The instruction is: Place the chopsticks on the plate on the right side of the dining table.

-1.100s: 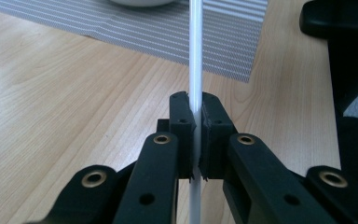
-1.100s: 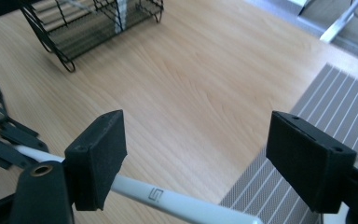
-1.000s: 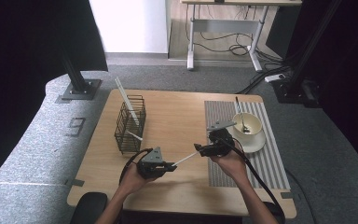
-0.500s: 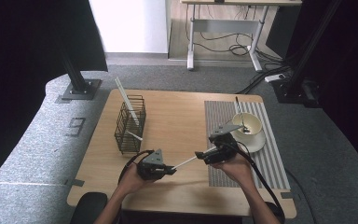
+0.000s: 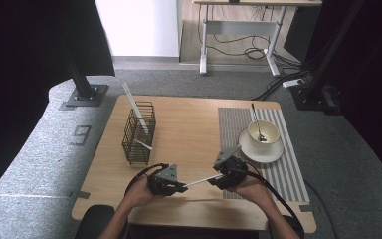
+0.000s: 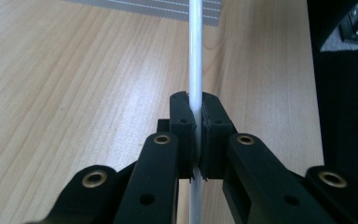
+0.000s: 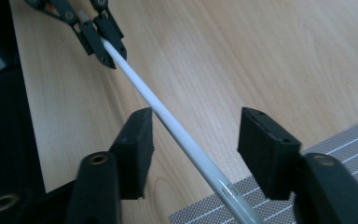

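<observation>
Right hand-held gripper [image 7: 193,140] had let go, jaws now spread around the straw [image 7: 168,119]; left hand-held gripper [image 6: 196,135] pinched it alone. Handover looked done.

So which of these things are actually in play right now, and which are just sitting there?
In play:
- white straw
- left gripper, shut on it
- right gripper, open around it

Idle:
- wire basket holding straws
- cup with spoon, on saucer
- striped mat

We see a wooden table [image 5: 194,124] carrying a wire basket [image 5: 138,134], a striped placemat [image 5: 273,169] and a saucer [image 5: 261,152].
</observation>
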Demonstrator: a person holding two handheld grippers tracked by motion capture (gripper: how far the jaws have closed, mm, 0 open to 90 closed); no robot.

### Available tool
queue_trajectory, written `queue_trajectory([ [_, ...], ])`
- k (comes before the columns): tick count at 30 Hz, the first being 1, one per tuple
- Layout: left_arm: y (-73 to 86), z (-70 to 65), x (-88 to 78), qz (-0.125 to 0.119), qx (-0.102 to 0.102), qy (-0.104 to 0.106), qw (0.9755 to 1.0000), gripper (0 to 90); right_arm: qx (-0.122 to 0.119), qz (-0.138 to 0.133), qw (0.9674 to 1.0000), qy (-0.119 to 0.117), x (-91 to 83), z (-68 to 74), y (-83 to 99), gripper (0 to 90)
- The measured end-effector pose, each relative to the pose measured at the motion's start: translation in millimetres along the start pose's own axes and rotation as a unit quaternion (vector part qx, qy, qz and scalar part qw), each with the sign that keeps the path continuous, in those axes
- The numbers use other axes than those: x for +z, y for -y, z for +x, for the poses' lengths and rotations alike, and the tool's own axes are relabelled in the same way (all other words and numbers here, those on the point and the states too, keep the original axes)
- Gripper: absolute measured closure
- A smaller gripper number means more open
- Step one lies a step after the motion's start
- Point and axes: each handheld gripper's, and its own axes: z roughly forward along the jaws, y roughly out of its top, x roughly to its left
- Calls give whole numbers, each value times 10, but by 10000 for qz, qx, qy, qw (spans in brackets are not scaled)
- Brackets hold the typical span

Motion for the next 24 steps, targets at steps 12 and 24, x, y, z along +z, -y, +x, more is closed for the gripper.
queue_trajectory([
  [12, -24, -44, 33, 252, 214, 83, 9994, 859, -539, 495, 9972, -179, 151, 124, 37, 661],
  [24, -2, -30, 54, 267, 304, -28, 9992, 820, -827, 888, 9912, -535, 220, 183, 89, 785],
])
